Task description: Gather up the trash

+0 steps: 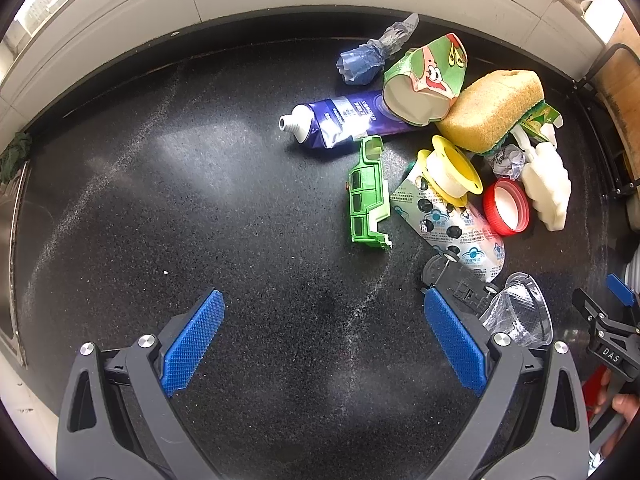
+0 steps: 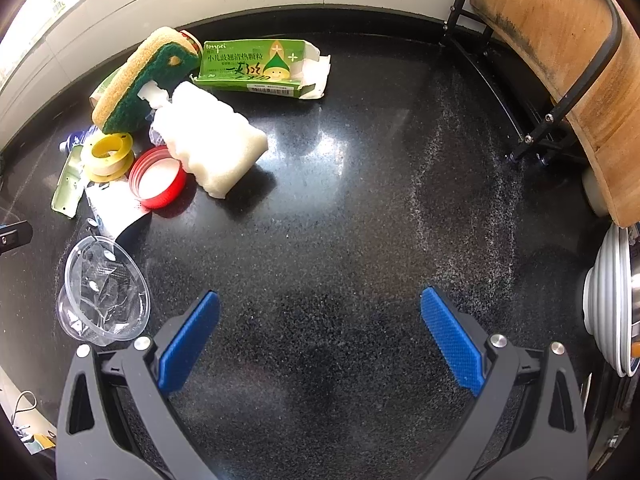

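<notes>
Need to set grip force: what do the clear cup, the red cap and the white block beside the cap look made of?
Clear cup: thin transparent plastic, glossy; creases suggest it crushes easily.
Red cap: rigid plastic, ribbed rim, pale liner inside.
White block: probably foam, matte and porous with a wavy surface.

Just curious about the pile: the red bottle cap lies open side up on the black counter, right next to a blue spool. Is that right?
Not quite: the spool beside the red bottle cap is yellow, not blue, as the right wrist view shows. The cap does lie open side up on the black counter.
</notes>
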A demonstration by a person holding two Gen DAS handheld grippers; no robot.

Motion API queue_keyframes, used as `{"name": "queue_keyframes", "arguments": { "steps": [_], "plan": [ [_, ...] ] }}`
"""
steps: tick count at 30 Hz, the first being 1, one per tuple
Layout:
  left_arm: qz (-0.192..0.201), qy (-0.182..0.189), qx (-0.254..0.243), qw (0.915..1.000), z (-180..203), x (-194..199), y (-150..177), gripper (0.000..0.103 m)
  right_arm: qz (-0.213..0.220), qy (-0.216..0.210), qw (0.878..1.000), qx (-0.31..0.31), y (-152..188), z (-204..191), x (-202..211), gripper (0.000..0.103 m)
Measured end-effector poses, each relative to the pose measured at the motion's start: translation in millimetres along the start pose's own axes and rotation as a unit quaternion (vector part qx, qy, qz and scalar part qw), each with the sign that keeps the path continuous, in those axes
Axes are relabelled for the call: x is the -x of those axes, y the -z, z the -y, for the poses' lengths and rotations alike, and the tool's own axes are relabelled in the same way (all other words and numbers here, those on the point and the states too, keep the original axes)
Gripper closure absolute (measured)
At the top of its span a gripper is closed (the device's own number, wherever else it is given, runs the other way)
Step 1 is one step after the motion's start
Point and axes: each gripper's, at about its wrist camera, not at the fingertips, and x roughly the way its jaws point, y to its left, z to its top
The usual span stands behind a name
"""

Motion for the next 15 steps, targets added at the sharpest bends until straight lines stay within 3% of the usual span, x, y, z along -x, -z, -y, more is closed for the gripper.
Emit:
{"name": "queue_keyframes", "arguments": {
  "steps": [15],
  "plan": [
    [-0.007,-0.002,0.002,1.0000,-4.5,-3.7,0.7,0.005,-0.008,-0.009,1.000,0.009,-2.6,-3.2,-8.1,0.006]
  ]
}}
